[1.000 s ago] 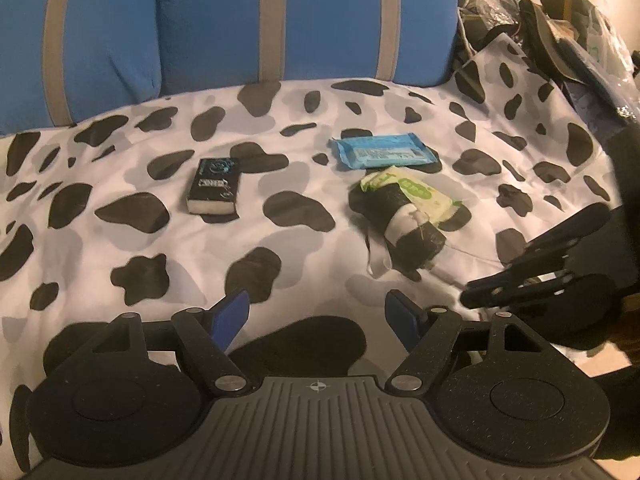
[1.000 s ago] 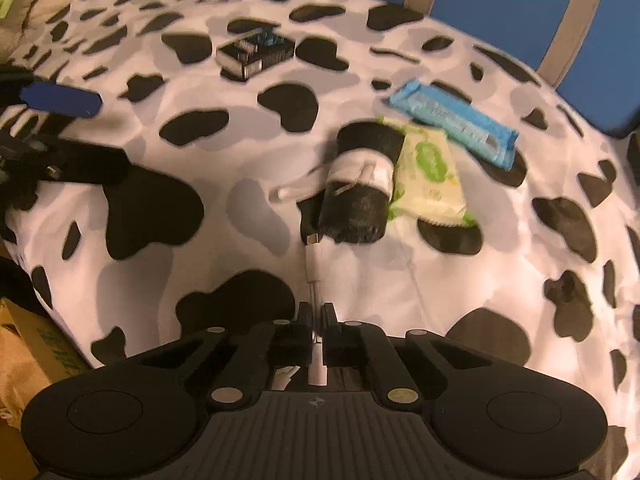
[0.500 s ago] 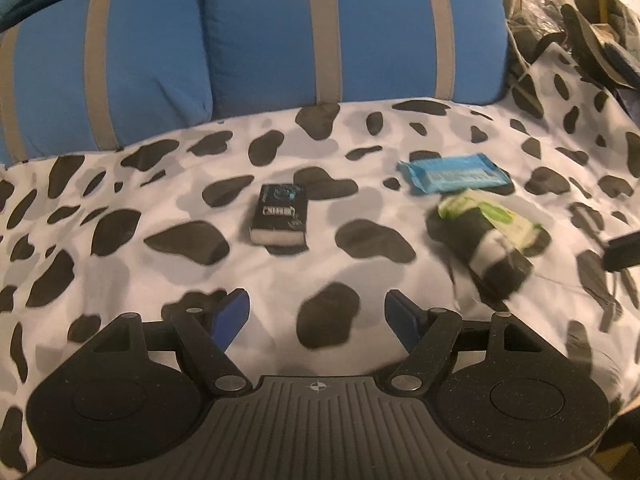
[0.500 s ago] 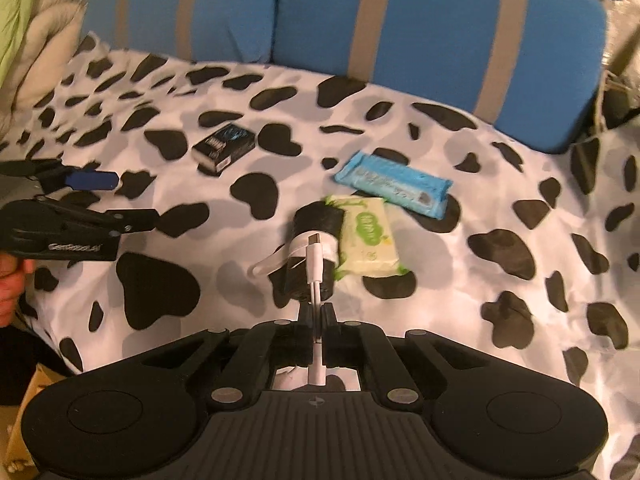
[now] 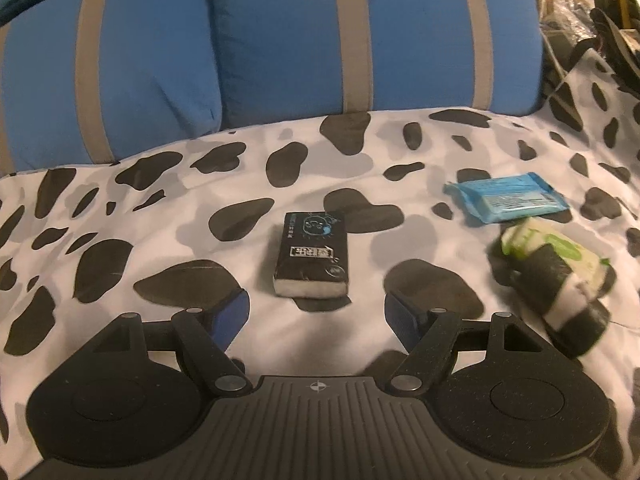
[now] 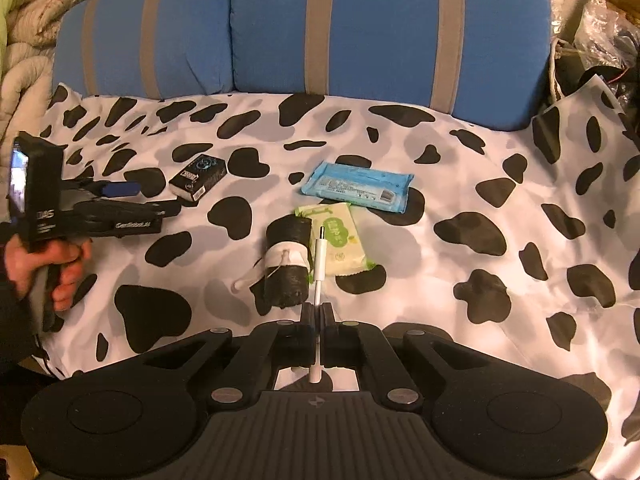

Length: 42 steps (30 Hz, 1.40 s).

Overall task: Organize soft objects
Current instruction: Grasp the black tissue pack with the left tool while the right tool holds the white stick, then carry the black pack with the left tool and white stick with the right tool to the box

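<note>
A black tissue pack (image 5: 312, 258) lies on the cow-print sheet (image 5: 160, 216), just beyond my open left gripper (image 5: 316, 314), whose blue pads (image 5: 230, 316) stand apart with nothing between them. To its right are a blue wipes pack (image 5: 506, 198) and a green wipes pack (image 5: 568, 250), with a black roll with a white band (image 5: 560, 296) partly on the green pack. My right gripper (image 6: 318, 314) is shut on a thin white cable plug (image 6: 319, 254), held above the black roll (image 6: 290, 264). In the right wrist view the left gripper (image 6: 158, 199), held by a hand (image 6: 44, 264), is beside the tissue pack (image 6: 198, 176).
Blue cushions with grey stripes (image 5: 280, 48) stand along the back edge of the sheet. Bags and dark clutter (image 6: 592, 40) pile up at the far right. A pale quilt (image 6: 20, 40) lies at the far left. The sheet's near edge drops off at the lower left (image 6: 52, 364).
My left gripper has swung left from the roll and wipes until the black tissue pack lies just ahead of its open jaws. The right gripper has risen and rolled, still shut on the white plug.
</note>
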### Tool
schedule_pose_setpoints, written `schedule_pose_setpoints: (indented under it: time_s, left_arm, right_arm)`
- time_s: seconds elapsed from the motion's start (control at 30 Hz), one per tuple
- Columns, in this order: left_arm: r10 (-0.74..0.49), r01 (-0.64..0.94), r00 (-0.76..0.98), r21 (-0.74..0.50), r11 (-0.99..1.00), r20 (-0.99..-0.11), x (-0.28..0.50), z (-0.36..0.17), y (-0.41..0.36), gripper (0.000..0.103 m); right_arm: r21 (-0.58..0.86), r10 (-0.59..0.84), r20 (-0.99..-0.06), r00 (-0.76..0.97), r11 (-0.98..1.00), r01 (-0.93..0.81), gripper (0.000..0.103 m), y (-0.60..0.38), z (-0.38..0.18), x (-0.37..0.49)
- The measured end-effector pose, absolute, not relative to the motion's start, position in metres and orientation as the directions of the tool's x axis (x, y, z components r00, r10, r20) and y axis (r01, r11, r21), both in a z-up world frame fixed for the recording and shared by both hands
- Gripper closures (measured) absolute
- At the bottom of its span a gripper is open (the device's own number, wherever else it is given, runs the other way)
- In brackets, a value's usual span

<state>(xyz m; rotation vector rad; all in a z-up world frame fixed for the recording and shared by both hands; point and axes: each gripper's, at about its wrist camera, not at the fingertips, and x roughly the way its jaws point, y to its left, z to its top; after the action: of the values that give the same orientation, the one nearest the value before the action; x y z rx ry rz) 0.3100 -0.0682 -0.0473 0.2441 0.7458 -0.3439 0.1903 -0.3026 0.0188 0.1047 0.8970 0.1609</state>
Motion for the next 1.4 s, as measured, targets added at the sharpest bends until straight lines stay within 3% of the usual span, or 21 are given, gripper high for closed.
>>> schedule_pose_setpoints:
  time_s: [0.5, 0.57, 0.6, 0.93, 1.4]
  left_arm:
    - [-0.222, 0.420, 0.662, 0.110, 0.901, -0.716, 0.350, -0.075, -0.077, 0.030]
    - [-0.236, 0.418, 0.654, 0.084, 0.904, -0.719, 0.354, -0.076, -0.076, 0.043]
    - [-0.246, 0.419, 0.641, 0.062, 0.906, -0.727, 0.356, -0.077, -0.075, 0.054]
    - [-0.250, 0.392, 0.609, 0.011, 0.920, -0.752, 0.353, -0.065, -0.075, 0.056]
    - [-0.350, 0.421, 0.634, -0.072, 0.904, -0.689, 0.302, 0.001, -0.066, 0.056]
  right_arm:
    - [0.246, 0.252, -0.742, 0.621, 0.964, -0.098, 0.099, -0.304, 0.021, 0.196]
    - [0.236, 0.249, -0.746, 0.618, 0.966, -0.104, 0.099, -0.302, 0.020, 0.196]
    - [0.234, 0.249, -0.746, 0.618, 0.966, -0.107, 0.099, -0.301, 0.019, 0.196]
    - [0.217, 0.229, -0.749, 0.622, 0.971, -0.097, 0.099, -0.300, 0.016, 0.195]
    - [0.214, 0.227, -0.728, 0.647, 0.972, -0.101, 0.099, -0.295, 0.018, 0.191]
